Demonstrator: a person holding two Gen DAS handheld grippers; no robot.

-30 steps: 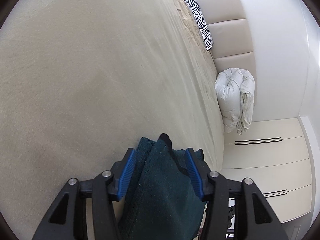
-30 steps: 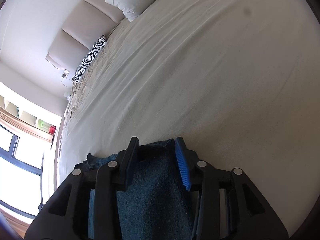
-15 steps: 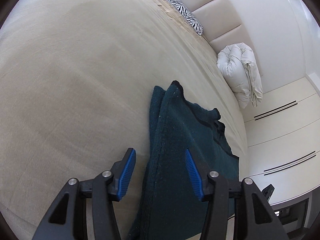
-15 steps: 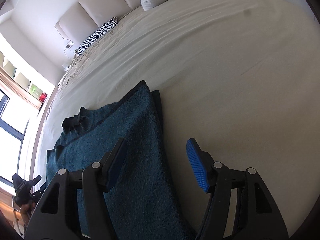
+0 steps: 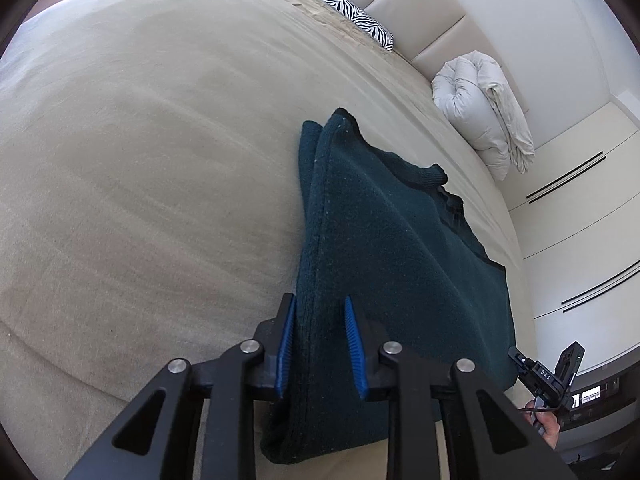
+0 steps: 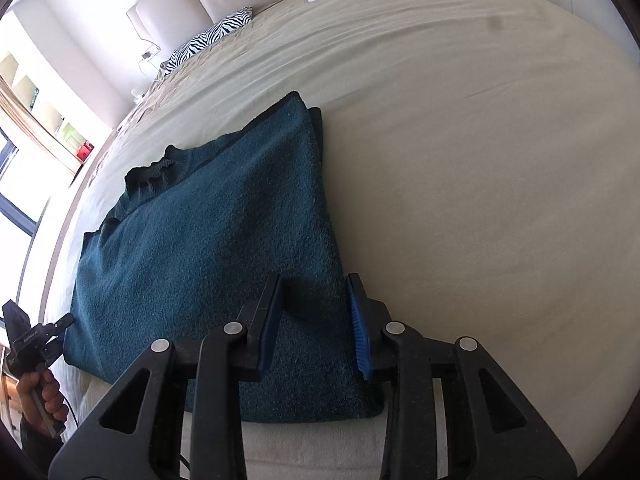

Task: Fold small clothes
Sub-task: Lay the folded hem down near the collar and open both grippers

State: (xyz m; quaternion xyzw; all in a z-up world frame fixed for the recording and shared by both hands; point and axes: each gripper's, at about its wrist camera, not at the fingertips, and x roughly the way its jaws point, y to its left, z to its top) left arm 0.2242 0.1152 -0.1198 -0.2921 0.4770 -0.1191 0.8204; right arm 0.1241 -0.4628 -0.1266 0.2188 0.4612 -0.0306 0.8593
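Note:
A dark teal knit sweater (image 5: pixel 392 248) lies folded flat on the beige bed (image 5: pixel 140 152), collar toward the headboard. My left gripper (image 5: pixel 320 344) is open, its blue pads either side of the sweater's near left edge. In the right wrist view the same sweater (image 6: pixel 224 232) lies flat, and my right gripper (image 6: pixel 316 328) is open over its near right corner, pads apart. The right gripper also shows at the lower right of the left wrist view (image 5: pixel 548 376); the left gripper shows at the lower left of the right wrist view (image 6: pixel 36 340).
A zebra-print pillow (image 5: pixel 348 12) and a rolled white duvet (image 5: pixel 480 108) lie against the padded headboard (image 5: pixel 432 20). White wardrobe doors (image 5: pixel 580 220) stand beyond the bed. A window and shelves (image 6: pixel 24 128) are on the other side.
Both grippers let go of the sweater and drew back toward its near edge. The sweater went from held between the jaws to lying flat on the bed.

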